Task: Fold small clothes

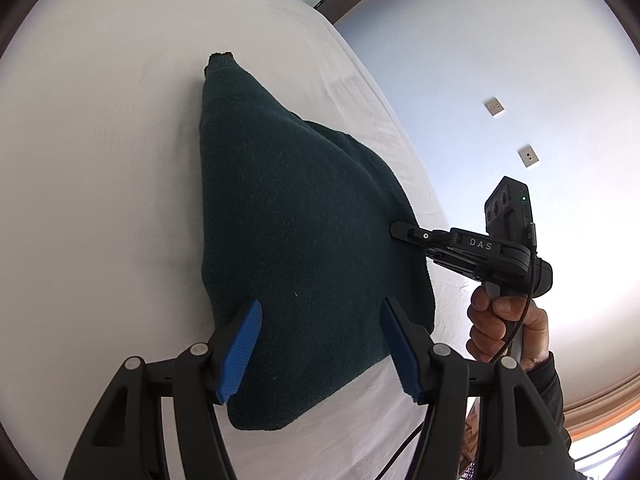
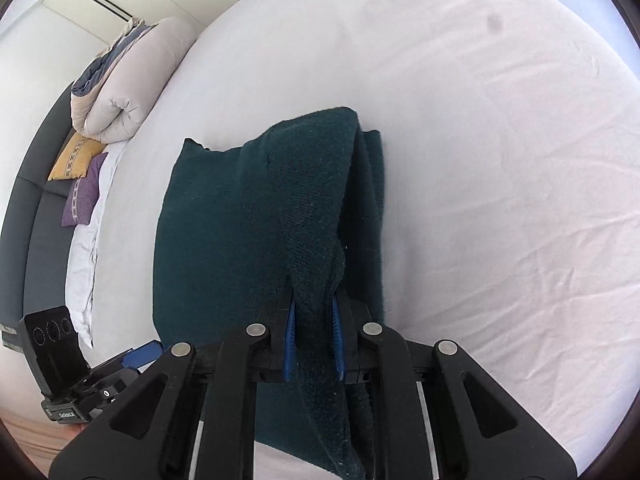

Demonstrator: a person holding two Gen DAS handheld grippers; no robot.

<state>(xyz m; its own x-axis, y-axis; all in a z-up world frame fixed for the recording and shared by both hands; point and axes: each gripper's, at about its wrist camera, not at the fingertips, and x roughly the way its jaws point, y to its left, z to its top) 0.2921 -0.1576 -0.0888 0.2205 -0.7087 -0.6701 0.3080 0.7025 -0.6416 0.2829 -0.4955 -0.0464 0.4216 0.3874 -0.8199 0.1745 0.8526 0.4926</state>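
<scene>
A dark green knitted sweater (image 1: 296, 216) lies on a white bed sheet (image 1: 100, 168). My left gripper (image 1: 320, 344) is open, its blue pads just above the sweater's near part, holding nothing. My right gripper (image 2: 314, 332) is shut on a lifted fold of the sweater (image 2: 248, 216), pinching its edge between the blue pads. In the left wrist view the right gripper (image 1: 398, 229) reaches the sweater's right edge, held by a hand. The fold rises from the flat part of the sweater and drapes over it.
A rolled duvet (image 2: 120, 92) and yellow and purple cushions (image 2: 78, 156) sit at the far left of the bed, against a dark headboard. A wall with two sockets (image 1: 494, 106) stands beyond the bed's right edge. The left gripper's body shows at lower left (image 2: 80, 384).
</scene>
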